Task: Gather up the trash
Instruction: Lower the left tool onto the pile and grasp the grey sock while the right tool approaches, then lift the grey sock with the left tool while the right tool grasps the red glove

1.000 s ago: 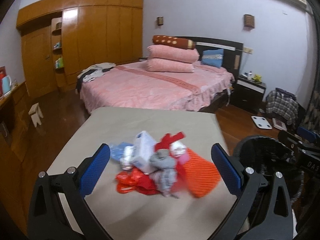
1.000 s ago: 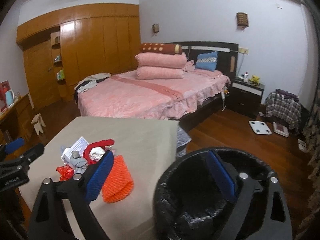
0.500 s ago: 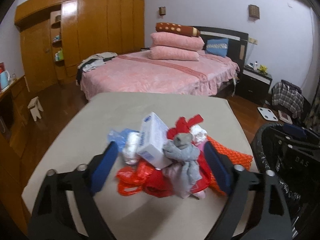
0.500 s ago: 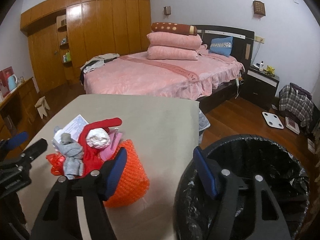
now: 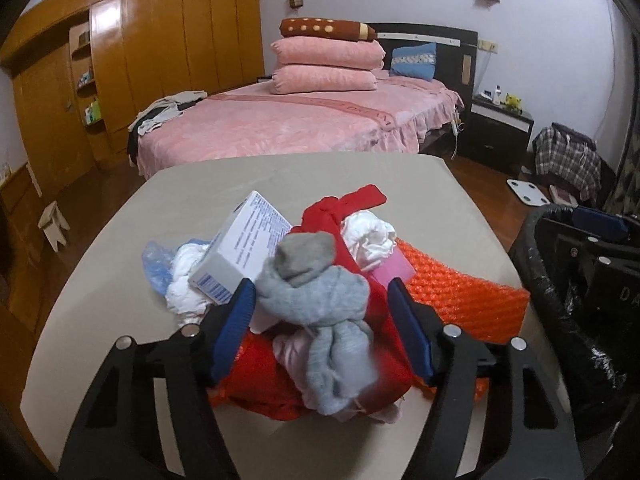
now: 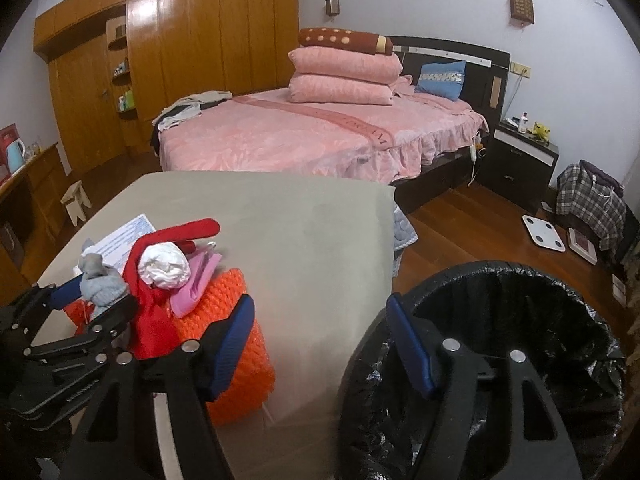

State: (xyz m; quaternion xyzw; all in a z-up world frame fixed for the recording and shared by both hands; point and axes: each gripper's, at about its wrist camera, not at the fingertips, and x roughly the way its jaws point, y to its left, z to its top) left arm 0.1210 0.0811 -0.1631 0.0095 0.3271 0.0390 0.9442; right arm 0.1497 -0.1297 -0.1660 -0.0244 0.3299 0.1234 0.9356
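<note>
The left gripper [image 5: 320, 312], a black two-finger tool with blue ribbed pads, is low over the heap of trash on the beige table [image 5: 100, 280]. Its jaws are closing, with a crumpled grey cloth wad [image 5: 320, 292] between the pads; the pads flank it closely, but whether they press on it yet cannot be told. Under the grey wad lie a crinkled red plastic bag [image 5: 256, 384] and some pale pink scraps. Just left of it leans a white printed cardboard box [image 5: 248, 252], and beyond that a white tissue clump and a bluish clear plastic bag [image 5: 156, 260]. Behind the grey wad rises a red fabric strip [image 5: 352, 202] beside a balled white tissue [image 5: 368, 236]. A flat pink piece and an orange bubble-wrap pouch [image 5: 452, 292] lie to the right, toward the table's edge.

The right gripper [image 6: 320, 332], of the same build, has its fingers apart with nothing between them. Its left pad sits in front of the orange pouch, its right pad over the rim of the round bin lined with a black plastic bag [image 6: 520, 308], which stands on the wooden floor just beside the table.

Farther off stand a bed with a pink cover [image 6: 300, 140] and stacked pink pillows, a dark nightstand [image 6: 520, 160], and wooden wardrobes [image 6: 200, 40] along the far wall.
</note>
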